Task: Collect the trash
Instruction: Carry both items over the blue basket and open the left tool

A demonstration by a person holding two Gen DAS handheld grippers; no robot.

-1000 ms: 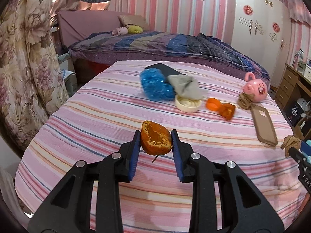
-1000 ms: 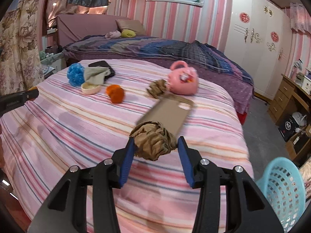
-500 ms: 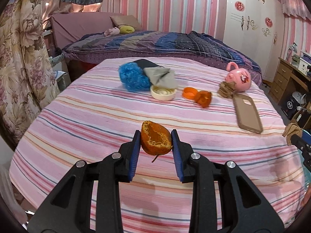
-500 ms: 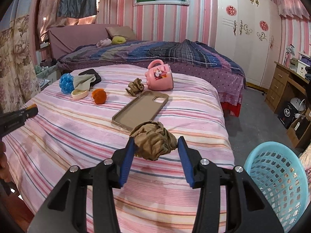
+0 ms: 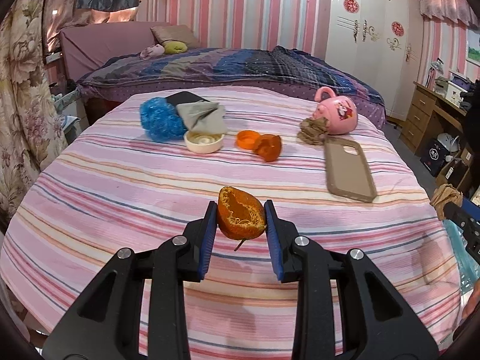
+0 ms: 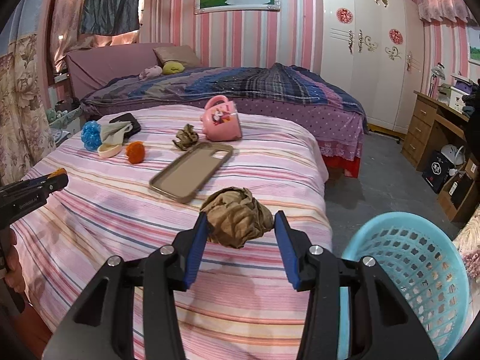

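Low in the left wrist view, the left gripper point(image 5: 241, 221) was partly closed, its blue pads pinching an orange peel half point(image 5: 241, 216) at frame centre, above the striped bedspread point(image 5: 120, 198); the tongs angled downward. Another orange peel piece point(image 5: 268, 147) lay further up.

Similarly, in the right wrist view, the right gripper point(image 6: 240, 225) clamped a crumpled brown paper wad point(image 6: 238, 216) at centre, tilted downward over the bed's edge. A blue laundry basket point(image 6: 420, 270) stood lower right.

Left gripper point(image 5: 241, 214) and right gripper point(image 6: 240, 225) each clamped.
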